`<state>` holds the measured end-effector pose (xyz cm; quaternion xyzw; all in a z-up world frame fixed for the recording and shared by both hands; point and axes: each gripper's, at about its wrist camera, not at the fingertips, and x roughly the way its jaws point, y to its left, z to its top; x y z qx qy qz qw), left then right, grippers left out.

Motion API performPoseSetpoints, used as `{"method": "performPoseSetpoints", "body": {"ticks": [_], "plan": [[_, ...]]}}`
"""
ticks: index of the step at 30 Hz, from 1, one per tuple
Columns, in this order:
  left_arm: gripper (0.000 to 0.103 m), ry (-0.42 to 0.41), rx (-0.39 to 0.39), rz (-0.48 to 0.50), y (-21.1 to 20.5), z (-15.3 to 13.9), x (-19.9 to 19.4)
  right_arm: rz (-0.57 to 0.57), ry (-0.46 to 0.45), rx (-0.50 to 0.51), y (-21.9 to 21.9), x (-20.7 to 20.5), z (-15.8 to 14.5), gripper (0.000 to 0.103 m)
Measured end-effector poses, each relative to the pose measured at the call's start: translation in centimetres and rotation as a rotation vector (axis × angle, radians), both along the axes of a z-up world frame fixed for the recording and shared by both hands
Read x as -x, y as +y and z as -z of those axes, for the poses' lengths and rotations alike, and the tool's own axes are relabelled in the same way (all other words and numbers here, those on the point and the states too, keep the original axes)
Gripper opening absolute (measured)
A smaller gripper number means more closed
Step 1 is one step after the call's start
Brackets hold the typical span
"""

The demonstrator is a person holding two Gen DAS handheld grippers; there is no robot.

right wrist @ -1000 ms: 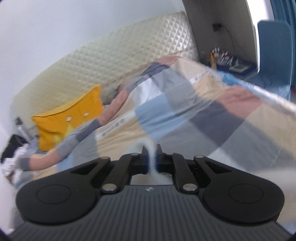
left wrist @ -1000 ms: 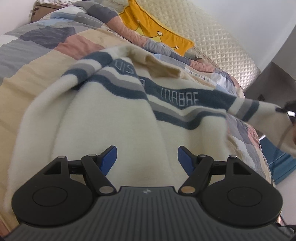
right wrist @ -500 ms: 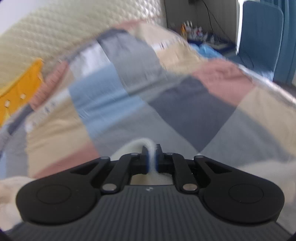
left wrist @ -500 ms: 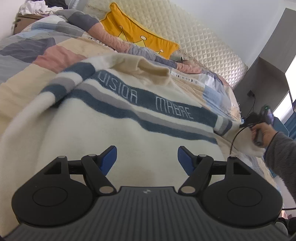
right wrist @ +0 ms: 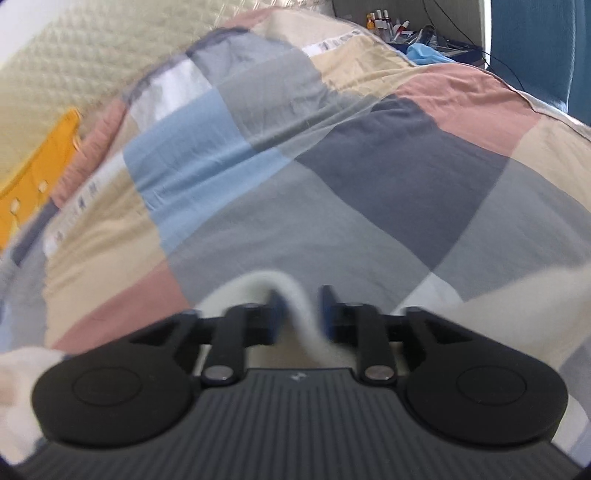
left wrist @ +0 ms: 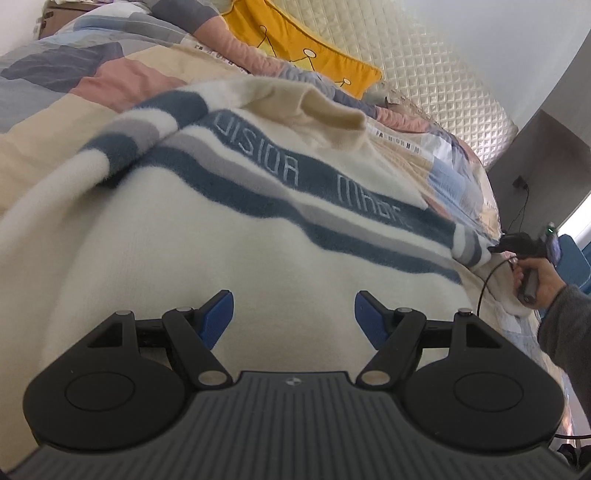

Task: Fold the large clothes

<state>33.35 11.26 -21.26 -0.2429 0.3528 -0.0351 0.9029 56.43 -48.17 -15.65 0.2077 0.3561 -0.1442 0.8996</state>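
A cream sweater (left wrist: 236, 258) with blue and grey stripes and pale lettering lies spread on the bed. My left gripper (left wrist: 293, 314) hovers open over its lower body, nothing between the blue pads. In the right wrist view my right gripper (right wrist: 300, 308) is opening its jaws. A fold of the cream sleeve (right wrist: 295, 295) still lies loose between the pads. The left wrist view shows the right gripper (left wrist: 496, 248) at the striped sleeve end, held by a hand (left wrist: 535, 273) in a grey sleeve.
A patchwork duvet (right wrist: 369, 177) covers the bed. A yellow pillow (left wrist: 295, 48) leans on the quilted headboard (left wrist: 436, 74). A blue chair (right wrist: 535, 48) and a cluttered side table (right wrist: 406, 29) stand beyond the bed's far edge.
My right gripper came down onto the bed with the sleeve and its jaws have parted. The sleeve now lies stretched out flat. My left gripper drifted slightly closer to the sweater.
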Motion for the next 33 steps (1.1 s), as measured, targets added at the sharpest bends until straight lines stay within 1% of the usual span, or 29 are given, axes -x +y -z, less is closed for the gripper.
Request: {"method": "performPoseSetpoints", "body": {"ticks": [2, 5, 7, 10, 12, 13, 14, 15, 17, 18, 21, 25, 26, 28, 30, 31, 33], "plan": [[0.077, -0.004, 0.01, -0.01, 0.1, -0.3, 0.5, 0.011, -0.046, -0.025, -0.9, 2.1, -0.9, 0.058], [0.077, -0.022, 0.029, -0.031, 0.2, -0.8, 1.4, 0.029, -0.084, -0.062, -2.1, 5.3, -1.6, 0.058], [0.077, -0.029, 0.029, -0.032, 0.0, -1.2, 1.8, 0.018, -0.107, -0.097, -2.7, 7.8, -1.5, 0.058], [0.077, -0.044, 0.01, -0.039, -0.3, -1.5, 2.3, 0.038, -0.107, -0.14, -3.5, 10.9, -0.7, 0.058], [0.077, -0.044, 0.012, -0.047, -0.3, -1.6, 2.6, 0.084, -0.095, -0.184, -4.4, 12.4, 0.5, 0.059], [0.077, -0.044, 0.015, -0.052, -0.4, -1.6, 2.6, 0.113, -0.076, -0.204, -4.9, 12.9, 1.2, 0.061], [0.077, -0.045, 0.016, -0.057, -0.3, -1.6, 2.8, 0.144, -0.047, -0.233, -5.4, 13.3, 2.3, 0.06], [0.077, -0.045, 0.013, -0.062, -0.4, -1.7, 2.9, 0.166, -0.037, -0.271, -6.0, 13.7, 3.2, 0.057], [0.077, -0.044, 0.0, -0.07, -0.4, -1.7, 3.1, 0.199, -0.076, -0.352, -7.0, 14.4, 4.6, 0.056], [0.077, -0.044, -0.006, -0.073, -0.5, -1.7, 3.1, 0.207, -0.1, -0.371, -7.3, 14.4, 4.8, 0.057], [0.077, -0.039, -0.018, -0.075, -0.7, -1.5, 2.9, 0.227, -0.161, -0.365, -7.9, 13.9, 5.0, 0.057], [0.077, -0.029, -0.031, -0.064, -1.2, -1.1, 2.1, 0.298, -0.222, -0.362, -9.6, 12.8, 5.4, 0.056], [0.077, -0.026, -0.036, -0.059, -1.3, -1.0, 1.9, 0.312, -0.226, -0.35, -10.0, 12.2, 5.5, 0.055], [0.077, -0.017, -0.046, -0.049, -1.6, -0.7, 1.6, 0.323, -0.205, -0.288, -10.4, 10.9, 5.2, 0.046], [0.077, -0.014, -0.054, -0.048, -1.8, -0.6, 1.4, 0.341, -0.173, -0.24, -10.6, 9.7, 4.9, 0.015], [0.077, -0.013, -0.056, -0.05, -1.8, -0.6, 1.3, 0.35, -0.171, -0.229, -10.8, 9.5, 4.6, 0.015], [0.077, -0.016, -0.05, -0.051, -1.8, -0.7, 1.2, 0.345, -0.21, -0.215, -11.1, 9.9, 3.7, 0.012]]}}
